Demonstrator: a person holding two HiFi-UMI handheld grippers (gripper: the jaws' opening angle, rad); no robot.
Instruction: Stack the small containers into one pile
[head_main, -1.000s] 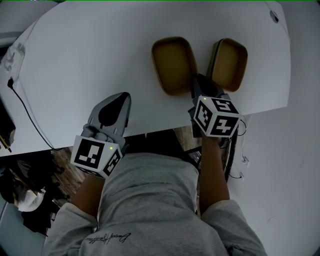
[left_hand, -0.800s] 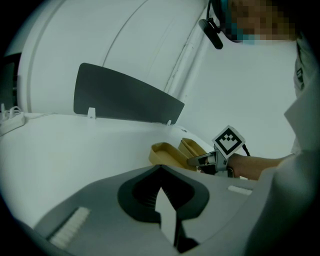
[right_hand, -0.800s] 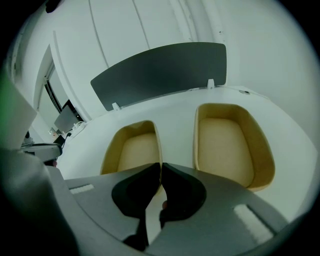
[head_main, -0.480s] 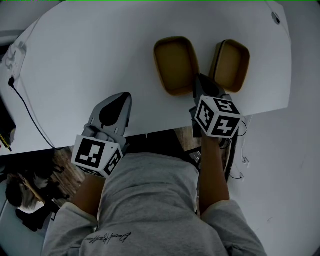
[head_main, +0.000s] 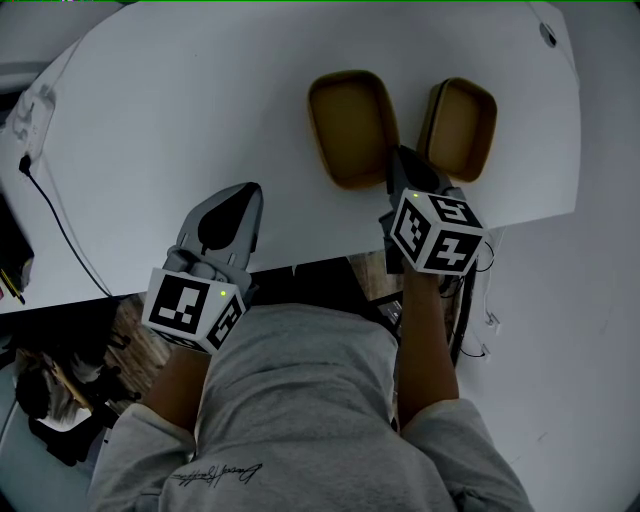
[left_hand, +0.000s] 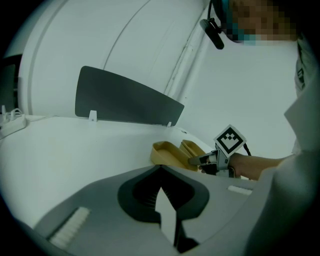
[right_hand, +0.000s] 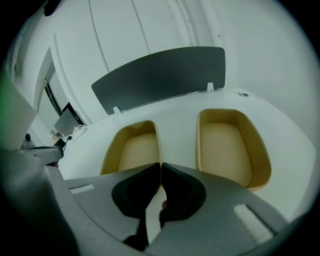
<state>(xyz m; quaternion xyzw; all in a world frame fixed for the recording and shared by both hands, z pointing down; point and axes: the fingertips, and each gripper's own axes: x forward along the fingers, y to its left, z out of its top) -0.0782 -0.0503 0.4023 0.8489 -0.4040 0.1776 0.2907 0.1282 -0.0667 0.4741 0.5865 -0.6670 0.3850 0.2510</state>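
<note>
Head view: on the white table (head_main: 180, 110), the left container (head_main: 348, 125) sat with the right container (head_main: 460, 125) just beside it at 3 o'clock, unstacked. The left gripper (head_main: 245, 192) lay well apart toward 7 o'clock.

Left gripper view: its jaws met on nothing.

Right gripper view: the right gripper (right_hand: 161, 167) had just been closing and now pinched the left container's 3 o'clock wall. This looked like the grasp step. Next it would need a level lift, then nesting into the right container.

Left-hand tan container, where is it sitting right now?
In the head view the left-hand tan container sits on the white table right of centre, beside its twin on the right; the right claw, just closed, pinches its near right rim.
</note>
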